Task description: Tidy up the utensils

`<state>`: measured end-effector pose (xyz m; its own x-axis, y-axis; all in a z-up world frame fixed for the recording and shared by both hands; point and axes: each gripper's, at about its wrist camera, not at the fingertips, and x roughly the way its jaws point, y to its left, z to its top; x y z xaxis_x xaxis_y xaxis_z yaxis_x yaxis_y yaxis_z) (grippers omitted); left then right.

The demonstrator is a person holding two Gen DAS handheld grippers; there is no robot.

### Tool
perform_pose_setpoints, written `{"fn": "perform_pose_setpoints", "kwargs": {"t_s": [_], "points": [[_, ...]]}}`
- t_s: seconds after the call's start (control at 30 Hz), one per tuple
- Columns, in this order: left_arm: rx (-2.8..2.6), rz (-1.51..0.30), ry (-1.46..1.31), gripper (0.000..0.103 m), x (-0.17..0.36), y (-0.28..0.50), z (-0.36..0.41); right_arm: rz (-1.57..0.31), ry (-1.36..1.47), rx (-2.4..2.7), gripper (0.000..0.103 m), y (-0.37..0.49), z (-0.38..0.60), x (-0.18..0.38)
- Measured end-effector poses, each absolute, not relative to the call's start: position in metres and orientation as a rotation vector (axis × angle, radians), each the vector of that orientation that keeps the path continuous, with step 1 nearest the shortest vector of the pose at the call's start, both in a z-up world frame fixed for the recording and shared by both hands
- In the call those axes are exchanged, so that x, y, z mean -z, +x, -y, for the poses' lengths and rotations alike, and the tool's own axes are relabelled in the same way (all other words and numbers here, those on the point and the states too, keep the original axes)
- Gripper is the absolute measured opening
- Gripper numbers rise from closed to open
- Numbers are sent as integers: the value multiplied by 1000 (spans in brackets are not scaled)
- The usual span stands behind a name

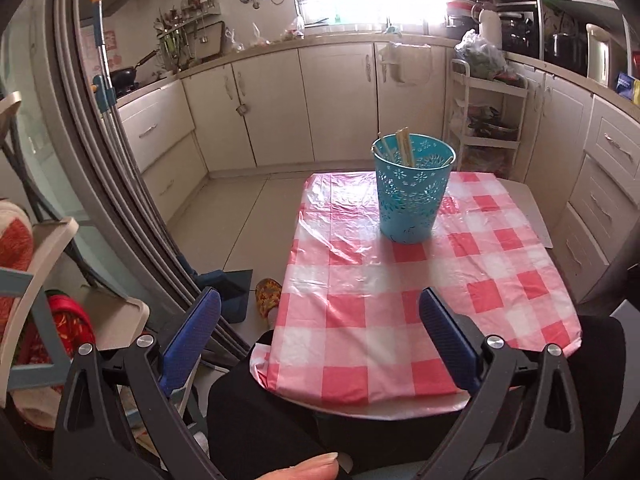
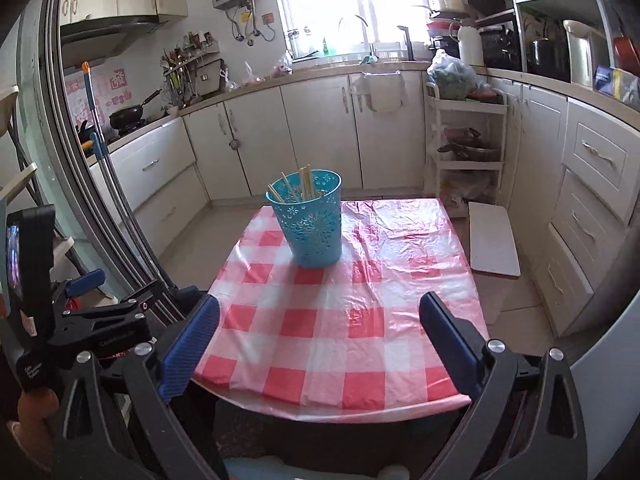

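A: Where are the chopsticks (image 1: 401, 147)?

B: Standing in the blue cup (image 1: 412, 190), which sits on the checked tabletop (image 1: 360, 312) toward its far end. Nothing lies loose around the cup.

A: And the tools?

B: The left tool (image 1: 320, 328) and the right tool (image 2: 320, 332) are both wide and empty, hanging near the tabletop's close edge, well back from the cup.

A: Advice?

B: Probably finished; pull back without knocking the cup.

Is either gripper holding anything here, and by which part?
Nothing is held: the left gripper and right gripper are both open and empty.
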<state>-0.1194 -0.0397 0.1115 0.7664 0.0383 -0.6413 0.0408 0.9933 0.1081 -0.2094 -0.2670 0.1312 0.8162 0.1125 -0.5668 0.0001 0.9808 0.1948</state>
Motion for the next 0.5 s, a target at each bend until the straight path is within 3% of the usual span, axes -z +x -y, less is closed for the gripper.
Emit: {"fn": "perform_pose_setpoints", "kwargs": {"t_s": [0.5], "points": [[19,-605,53,95,-144,-222,41,-572,192,-29,96,-277,253,-125]]}}
